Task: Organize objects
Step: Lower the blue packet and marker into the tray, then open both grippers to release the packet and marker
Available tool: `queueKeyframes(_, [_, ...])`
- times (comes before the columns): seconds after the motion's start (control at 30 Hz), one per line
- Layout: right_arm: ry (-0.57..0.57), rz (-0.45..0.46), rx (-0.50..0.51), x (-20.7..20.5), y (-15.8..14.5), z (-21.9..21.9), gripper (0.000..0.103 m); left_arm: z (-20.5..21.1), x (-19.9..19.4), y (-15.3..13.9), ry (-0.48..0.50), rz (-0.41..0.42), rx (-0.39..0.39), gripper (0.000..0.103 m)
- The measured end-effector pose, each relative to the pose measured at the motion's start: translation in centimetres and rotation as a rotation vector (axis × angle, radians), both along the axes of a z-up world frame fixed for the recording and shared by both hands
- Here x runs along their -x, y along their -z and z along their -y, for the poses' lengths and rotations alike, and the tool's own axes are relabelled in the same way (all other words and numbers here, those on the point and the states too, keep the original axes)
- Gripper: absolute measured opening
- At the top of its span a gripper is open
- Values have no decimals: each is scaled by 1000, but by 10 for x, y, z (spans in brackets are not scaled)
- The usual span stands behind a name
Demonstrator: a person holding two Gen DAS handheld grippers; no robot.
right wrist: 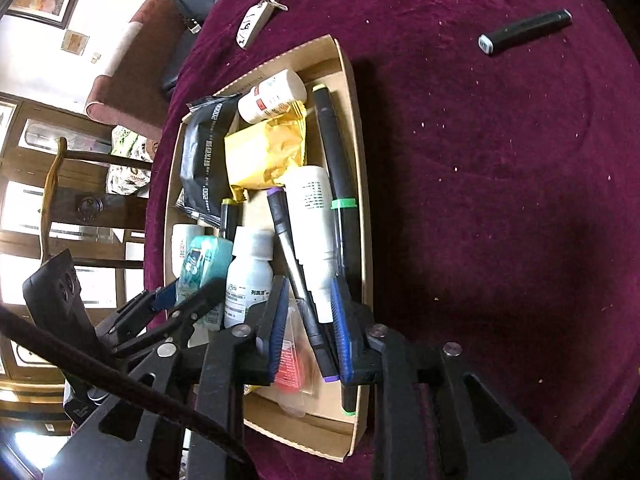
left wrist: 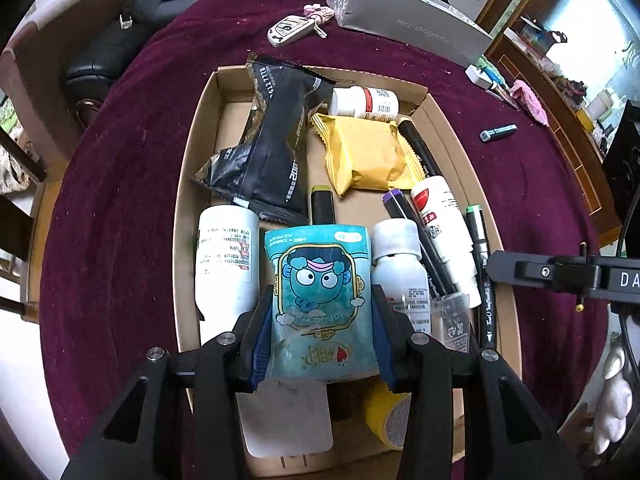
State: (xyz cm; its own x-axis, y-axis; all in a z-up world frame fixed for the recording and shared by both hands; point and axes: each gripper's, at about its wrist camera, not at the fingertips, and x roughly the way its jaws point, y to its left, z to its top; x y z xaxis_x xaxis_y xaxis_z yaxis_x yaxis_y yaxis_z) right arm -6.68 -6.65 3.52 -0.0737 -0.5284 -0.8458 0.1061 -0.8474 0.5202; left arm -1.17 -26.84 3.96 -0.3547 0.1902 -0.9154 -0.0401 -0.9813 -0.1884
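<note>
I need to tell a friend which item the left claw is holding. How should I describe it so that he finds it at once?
Look at the cardboard tray on the dark red tablecloth. At its near end, between two white bottles, the left claw grips a teal pouch. It alone shows a cartoon face with big round eyes.

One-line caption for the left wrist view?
Left gripper jaws clamp a teal cartoon pouch above a cluttered cardboard box.
</note>
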Motion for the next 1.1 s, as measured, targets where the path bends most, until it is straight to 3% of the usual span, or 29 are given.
queueKeyframes(0.2, [-16, 18, 5, 5, 6, 7, 22, -2, 3, 2, -6, 3, 12, 41])
queueKeyframes(0.53, [-44, 30, 6, 11, 12, 20, 32, -10, 6, 9, -10, 38, 10, 46])
queueKeyframes(0.67, [-23, 11, 40, 9, 2, 8, 32, -15, 5, 12, -10, 47, 24, 50])
queueKeyframes(0.77, [-1, -11, 51, 7, -5, -6, 44, -15, 4, 12, -27, 55, 23, 50])
queueKeyframes(1.1, [55, -17, 89, 0, -13, -51, 46, -23, -6, -4, -76, 15, 71, 50])
